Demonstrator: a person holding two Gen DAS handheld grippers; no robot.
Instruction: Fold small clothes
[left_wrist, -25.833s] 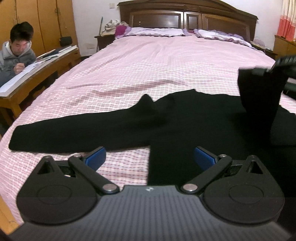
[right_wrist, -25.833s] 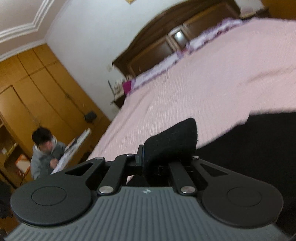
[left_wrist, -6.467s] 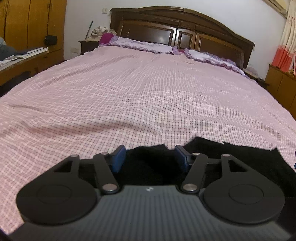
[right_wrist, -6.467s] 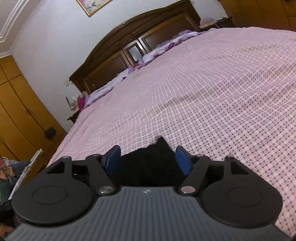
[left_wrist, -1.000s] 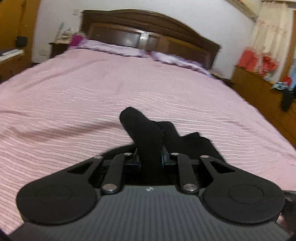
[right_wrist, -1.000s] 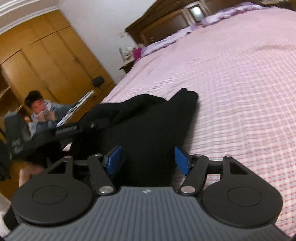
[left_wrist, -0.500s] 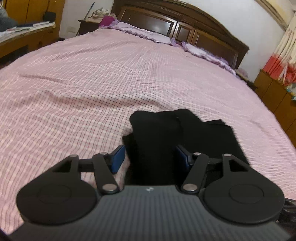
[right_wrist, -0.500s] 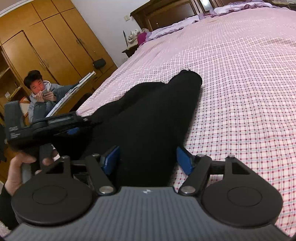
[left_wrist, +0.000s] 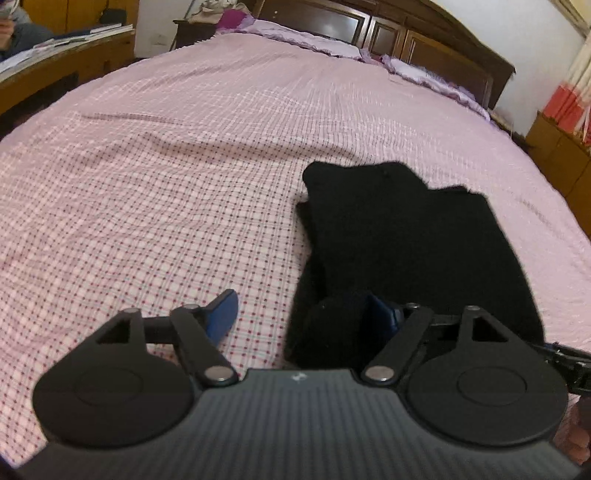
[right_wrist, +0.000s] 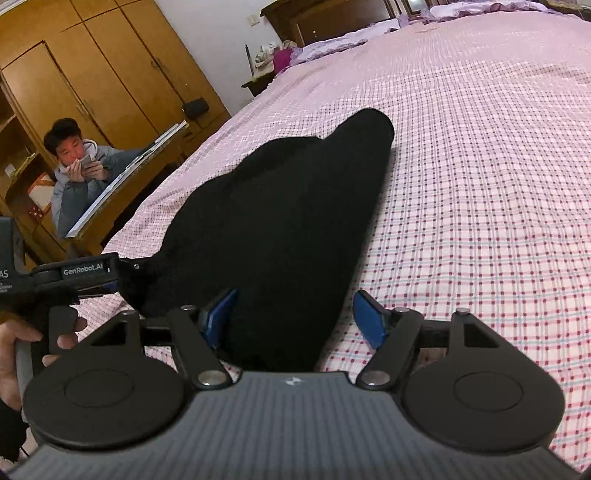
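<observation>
Left wrist view: the left gripper (left_wrist: 301, 314) is presented low over the bed, with both blue fingers spread wide and nothing clamped between them. One blue pad (left_wrist: 221, 314) is seen over bare bedspread (left_wrist: 166, 177); the other is bordered by the near edge of the black garment (left_wrist: 406, 240), and contact cannot be confirmed. The garment is laid flat on the pink checked bedspread as a folded, roughly rectangular bundle, just ahead and to the right of the tool. At the lower right edge of this view, part of a hand and dark hardware are visible.

Right wrist view: the right gripper (right_wrist: 295, 317) is likewise held low and level, its jaws parted wide, with the near end of the black garment (right_wrist: 280, 221) lying between the fingers but not pinched. The left gripper (right_wrist: 92, 277) is seen at the far left, held by a hand (right_wrist: 22, 343) around its grip, its tip at the garment's edge. A seated person (right_wrist: 77, 170) is visible at a desk (right_wrist: 122, 184) beside the wooden wardrobe (right_wrist: 92, 66).

Compared with one second earlier, the left jaws, then closed on a raised fold of the garment, have been opened and the fold has been released onto the bed. The right jaws are unchanged in their spread.
</observation>
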